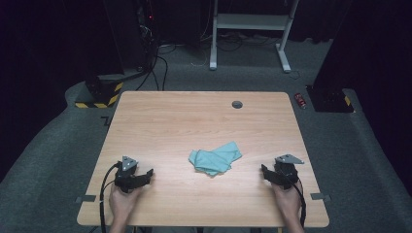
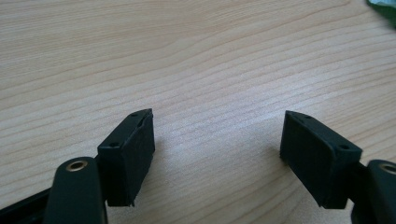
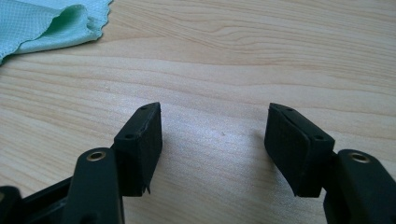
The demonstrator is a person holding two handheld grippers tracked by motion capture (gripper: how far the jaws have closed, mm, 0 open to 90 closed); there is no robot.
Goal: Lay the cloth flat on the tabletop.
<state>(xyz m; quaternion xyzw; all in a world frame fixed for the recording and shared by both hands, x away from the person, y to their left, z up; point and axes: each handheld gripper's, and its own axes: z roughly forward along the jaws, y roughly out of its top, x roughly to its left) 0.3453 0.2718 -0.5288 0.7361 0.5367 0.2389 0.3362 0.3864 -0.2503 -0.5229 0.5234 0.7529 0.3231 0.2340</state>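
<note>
Both hand-held grippers, left [image 1: 145, 175] and right [image 1: 266, 173], rest wide open and empty on the counter [image 1: 160, 121]; next they should reach for the crumpled green cloth [image 1: 216, 158].

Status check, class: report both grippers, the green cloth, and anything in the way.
Left gripper open, empty. Right gripper open, empty. Green cloth crumpled mid-table between them, untouched. Nothing in the way.

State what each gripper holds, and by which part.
Nothing is held. The left gripper and right gripper both stand open over bare table, apart from the cloth.
</note>
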